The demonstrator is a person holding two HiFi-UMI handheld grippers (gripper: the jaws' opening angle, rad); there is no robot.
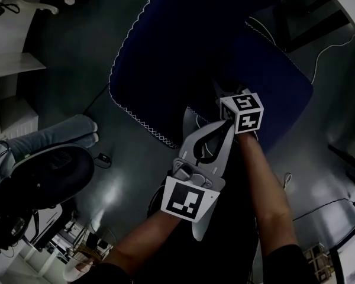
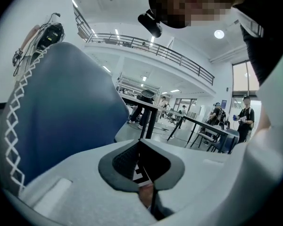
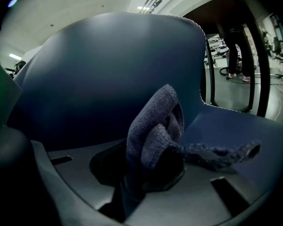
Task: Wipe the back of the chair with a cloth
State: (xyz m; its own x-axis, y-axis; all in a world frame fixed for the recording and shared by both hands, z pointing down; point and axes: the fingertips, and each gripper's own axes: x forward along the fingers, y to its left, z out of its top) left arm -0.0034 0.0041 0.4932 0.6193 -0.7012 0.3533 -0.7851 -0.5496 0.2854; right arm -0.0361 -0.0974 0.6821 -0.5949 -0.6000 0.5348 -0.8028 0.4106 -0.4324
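The right hand-held gripper is clenched on a grey-blue cloth, which bunches up in a thick fold above the jaw tips while a thin tail trails off to the right of the jaws. Straight ahead of this hand-held gripper, filling most of its view, rises the dark blue chair back, edged with white stitching; whether the cloth touches it cannot be told. The seat lies ahead and to the right, beyond the cloth's tail. The left hand-held gripper has its jaws closed together at the tips with nothing between them, and through the loop behind the tips show a square marker and a bit of arm. The blue chair stands to the left of it, close by. From the head view the two hand-held grippers sit just beside each other over the chair's near edge, above a dark floor.
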